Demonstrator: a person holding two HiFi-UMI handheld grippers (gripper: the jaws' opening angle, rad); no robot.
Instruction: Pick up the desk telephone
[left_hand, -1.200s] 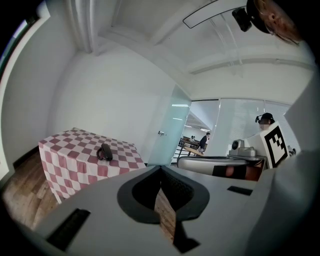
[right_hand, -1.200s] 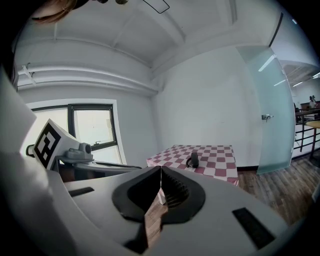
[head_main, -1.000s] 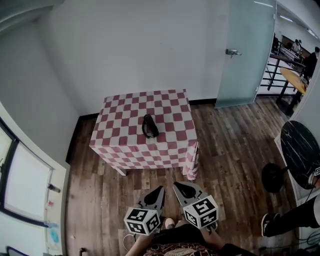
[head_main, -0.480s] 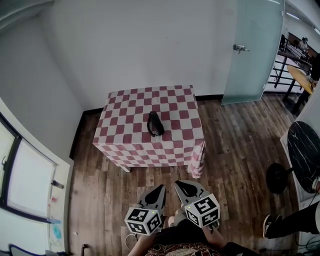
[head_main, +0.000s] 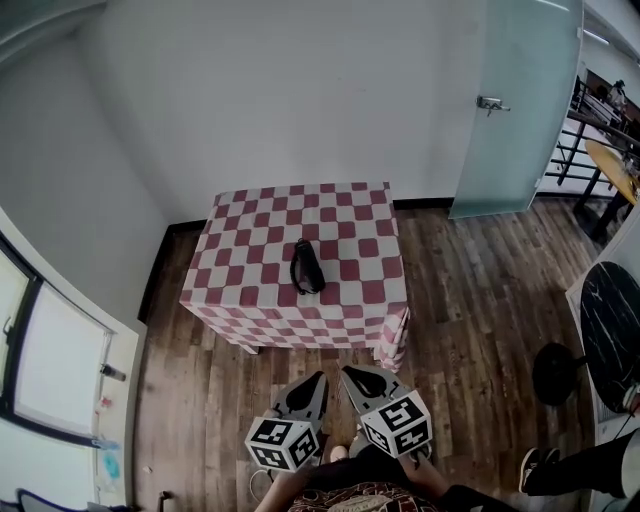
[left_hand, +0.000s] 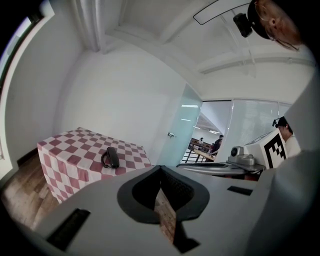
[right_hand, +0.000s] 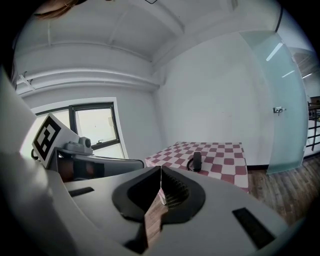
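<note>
A black telephone handset (head_main: 305, 266) lies near the middle of a table under a red-and-white checked cloth (head_main: 250, 240). It also shows small and far off in the left gripper view (left_hand: 110, 157) and the right gripper view (right_hand: 196, 161). Both grippers hover over the wooden floor, well short of the table's front edge. My left gripper (head_main: 318, 379) has its jaws closed tip to tip with nothing between them. My right gripper (head_main: 347, 372) is shut and empty too, just right of the left one.
A frosted glass door (head_main: 520, 110) stands at the right of the white wall. A round black table (head_main: 612, 315) and a person's leg and shoe (head_main: 560, 460) are at the far right. A window (head_main: 50, 370) lies low at the left. Wooden floor (head_main: 470, 300) surrounds the table.
The table and handset have shifted in the head view, and both grippers have drifted slightly across the floor. Both stay shut and empty.
</note>
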